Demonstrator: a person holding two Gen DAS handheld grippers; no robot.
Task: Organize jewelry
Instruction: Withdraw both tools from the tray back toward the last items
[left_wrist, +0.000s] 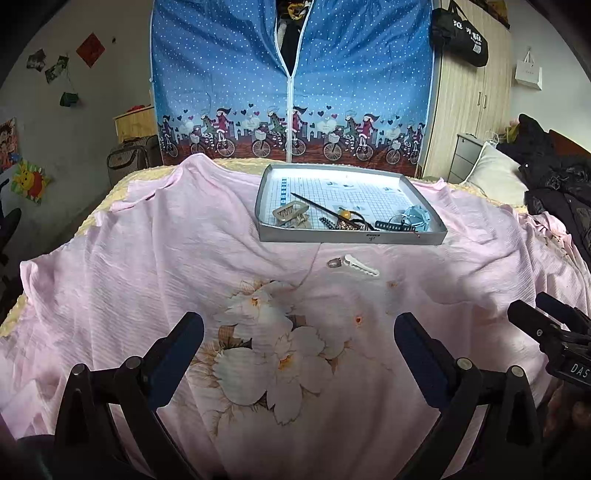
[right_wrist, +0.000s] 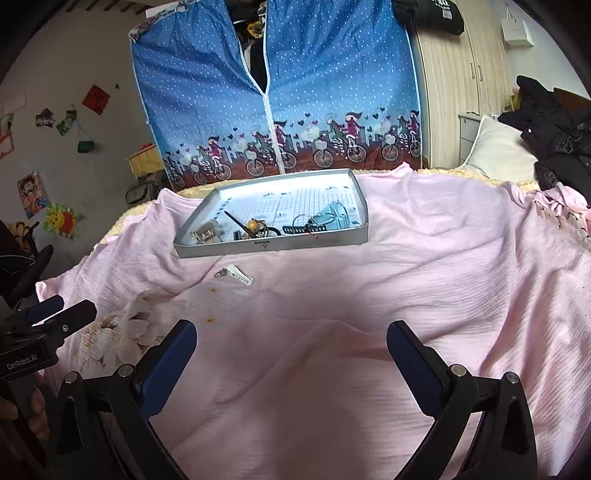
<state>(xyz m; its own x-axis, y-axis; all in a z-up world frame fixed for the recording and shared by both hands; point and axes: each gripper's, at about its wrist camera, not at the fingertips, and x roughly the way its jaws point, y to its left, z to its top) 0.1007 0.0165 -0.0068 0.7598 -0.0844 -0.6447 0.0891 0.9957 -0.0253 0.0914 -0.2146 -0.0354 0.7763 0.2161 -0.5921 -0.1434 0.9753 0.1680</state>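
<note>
A shallow grey tray lies on a pink sheet and holds several hair accessories: a beige claw clip, a dark stick, a yellow bead piece, a black comb clip and a pale blue piece. A white hair clip and a small metal charm rest on the sheet in front of the tray. My left gripper and right gripper are both open and empty, well short of the clip.
The pink floral sheet covers a bed. A blue fabric wardrobe stands behind it. A pillow and dark clothes lie at the right. A brown bag sits on the floor at the left.
</note>
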